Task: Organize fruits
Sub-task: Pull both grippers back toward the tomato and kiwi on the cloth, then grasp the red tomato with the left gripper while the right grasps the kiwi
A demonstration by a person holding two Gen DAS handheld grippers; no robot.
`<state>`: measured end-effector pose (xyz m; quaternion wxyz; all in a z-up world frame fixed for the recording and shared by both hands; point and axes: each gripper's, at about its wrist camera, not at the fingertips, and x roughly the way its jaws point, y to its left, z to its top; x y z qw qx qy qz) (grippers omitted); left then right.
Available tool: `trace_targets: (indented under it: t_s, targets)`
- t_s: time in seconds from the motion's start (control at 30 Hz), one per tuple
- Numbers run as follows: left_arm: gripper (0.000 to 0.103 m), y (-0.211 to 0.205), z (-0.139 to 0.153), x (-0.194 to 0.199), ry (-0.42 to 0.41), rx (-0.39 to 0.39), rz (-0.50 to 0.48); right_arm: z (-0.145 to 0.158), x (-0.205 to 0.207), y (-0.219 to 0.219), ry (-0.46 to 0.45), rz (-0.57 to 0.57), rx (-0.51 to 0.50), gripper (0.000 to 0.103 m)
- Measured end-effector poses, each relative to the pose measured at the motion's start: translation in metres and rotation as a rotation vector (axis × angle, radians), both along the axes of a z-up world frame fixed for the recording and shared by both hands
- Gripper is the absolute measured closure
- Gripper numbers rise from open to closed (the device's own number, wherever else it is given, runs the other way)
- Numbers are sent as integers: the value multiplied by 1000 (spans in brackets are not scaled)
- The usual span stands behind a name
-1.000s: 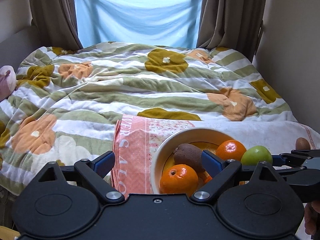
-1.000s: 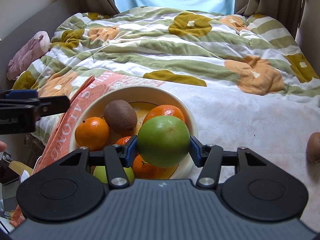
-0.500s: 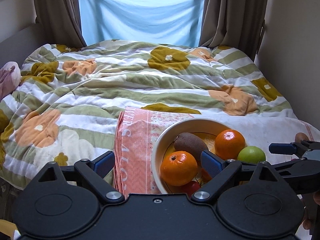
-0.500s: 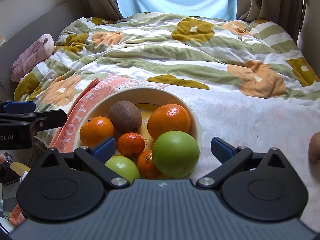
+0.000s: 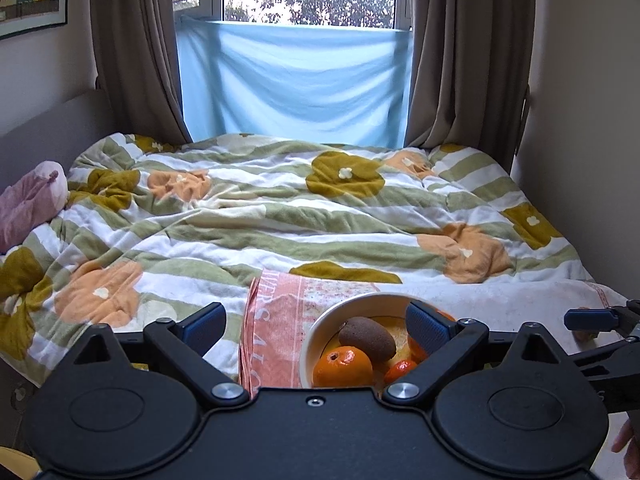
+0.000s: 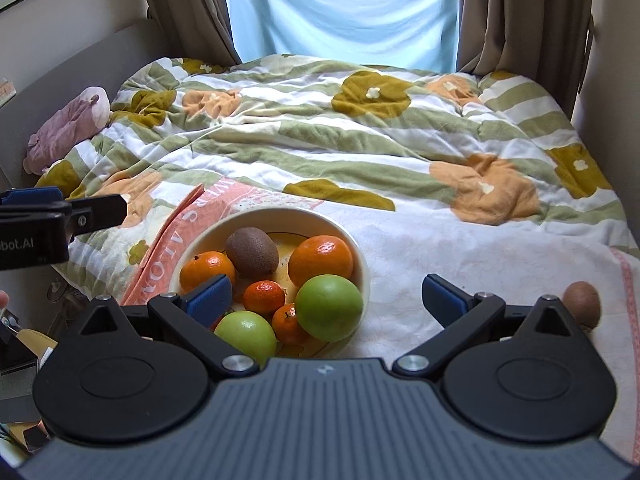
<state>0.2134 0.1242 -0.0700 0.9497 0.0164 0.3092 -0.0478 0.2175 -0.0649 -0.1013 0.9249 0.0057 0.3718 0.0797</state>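
Note:
A cream bowl [image 6: 362, 258] on a pink-and-white cloth [image 6: 460, 264] holds a kiwi [image 6: 252, 252], several oranges and mandarins, and two green apples, one [image 6: 329, 307] at the bowl's near right, the other [image 6: 246, 332] at its near left. My right gripper [image 6: 326, 292] hangs open above the bowl's near side, holding nothing. A second kiwi [image 6: 582, 304] lies loose on the cloth to the right. My left gripper [image 5: 314, 318] hovers at the bowl's [image 5: 360, 300] left with its jaws opening and nothing between them.
A flowered green-striped duvet [image 6: 320, 128] covers the bed beyond the bowl. A pink plush toy [image 6: 68, 124] lies at the far left by the headboard. Curtains and a blue sheet hang at the window behind. Clutter sits below the bed's left edge [image 6: 24, 360].
The right gripper let go of the green apple, which now rests in the bowl, and drew up and back with jaws wide. The left gripper also rose and pulled back.

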Motion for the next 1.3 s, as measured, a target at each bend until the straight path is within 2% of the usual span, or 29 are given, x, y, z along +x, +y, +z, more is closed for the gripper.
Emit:
trace_targets:
  t_s: [0.1, 0.2, 0.37, 0.47, 0.53, 0.63, 0.97, 1.3]
  targets:
    - [1, -15, 12, -14, -50, 39, 4, 14, -17, -8, -42, -8, -34, 0]
    - [0, -31, 21, -28, -79, 50, 2, 25, -32, -24, -72, -8, -27, 0]
    - [0, -65, 27, -47, -77, 40, 11, 40, -52, -70, -114, -40, 0, 0]
    - [0, -87, 28, -56, -81, 17, -15, 47, -61, -103, -130, -69, 8, 0]
    - [0, -102, 27, -61, -82, -13, -30, 49, -66, -123, -131, -81, 14, 0]
    - [0, -131, 24, -67, -72, -14, -40, 47, -72, -154, -130, -90, 11, 0]
    - [0, -226, -12, -70, 2, 6, -111, 18, -70, -238, -68, -126, 16, 0]
    - [4, -295, -80, -32, 75, 64, -211, -35, -39, -287, -20, -152, 38, 0]
